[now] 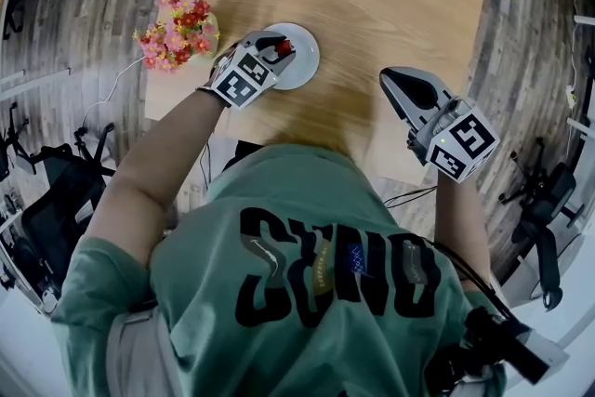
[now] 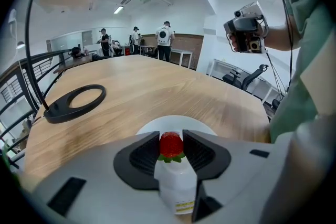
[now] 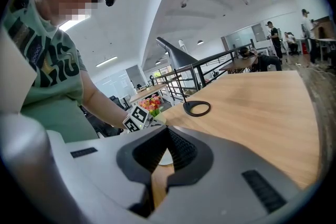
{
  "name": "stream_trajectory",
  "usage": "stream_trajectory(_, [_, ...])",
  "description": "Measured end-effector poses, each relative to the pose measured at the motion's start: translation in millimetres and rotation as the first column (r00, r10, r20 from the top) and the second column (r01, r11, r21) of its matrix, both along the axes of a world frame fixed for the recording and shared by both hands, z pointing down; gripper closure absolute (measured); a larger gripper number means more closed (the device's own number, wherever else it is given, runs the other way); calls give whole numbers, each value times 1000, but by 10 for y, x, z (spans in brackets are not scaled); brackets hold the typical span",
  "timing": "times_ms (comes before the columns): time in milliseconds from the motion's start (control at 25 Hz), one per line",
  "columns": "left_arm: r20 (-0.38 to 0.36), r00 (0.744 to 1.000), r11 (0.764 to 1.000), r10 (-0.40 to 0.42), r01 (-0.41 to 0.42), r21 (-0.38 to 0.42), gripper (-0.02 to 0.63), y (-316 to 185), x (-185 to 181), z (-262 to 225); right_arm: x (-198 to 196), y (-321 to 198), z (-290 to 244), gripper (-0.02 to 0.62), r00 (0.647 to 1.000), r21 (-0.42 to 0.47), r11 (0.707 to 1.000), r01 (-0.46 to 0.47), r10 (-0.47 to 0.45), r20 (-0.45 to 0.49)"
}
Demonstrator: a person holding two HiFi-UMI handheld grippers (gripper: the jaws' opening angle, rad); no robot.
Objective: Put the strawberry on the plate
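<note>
Gripping strawberry (image 2: 171, 145) | left gripper (image 2: 171, 138) tilted down over plate (image 2: 202, 125) | right gripper (image 3: 167, 130) closed

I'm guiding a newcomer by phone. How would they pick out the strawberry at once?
On the wooden table, near the bunch of pink and red flowers, lies a round white plate. Over it the left claw clamps the strawberry: one small red fruit with green leaves, the only red thing besides the flowers.

**Matt wood and plastic, one glossy berry**
The table (image 1: 400, 5) is pale, smooth, matt wood; the plate (image 1: 305, 62) is smooth, white and faintly shiny; the strawberry (image 2: 171, 145) is glossy. The left gripper (image 2: 171, 136) and right gripper (image 3: 167, 131) are matt grey plastic with ribbed black pads (image 2: 144, 156). The lamp base (image 2: 73, 104) is matt black; the shirt (image 1: 307, 246) is green cloth.
</note>
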State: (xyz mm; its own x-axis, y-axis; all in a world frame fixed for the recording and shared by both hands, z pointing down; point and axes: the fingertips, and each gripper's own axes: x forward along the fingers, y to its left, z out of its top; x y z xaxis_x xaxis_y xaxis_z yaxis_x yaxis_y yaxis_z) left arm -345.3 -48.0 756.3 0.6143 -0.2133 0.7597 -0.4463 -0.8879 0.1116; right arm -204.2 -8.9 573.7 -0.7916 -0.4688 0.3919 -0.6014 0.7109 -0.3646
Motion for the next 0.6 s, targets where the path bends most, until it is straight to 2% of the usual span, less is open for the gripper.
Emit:
stream_trajectory(320, [23,1000,1000,19,-19,19,465,-31,-4,22,15,12,24,589,1000,-6,1000,-6,6,2])
stream_trajectory(600, [25,999,1000,22,-22,0,465,-24,-11,48,8,-7,25,589,1000,-8,1000,-9,9,2])
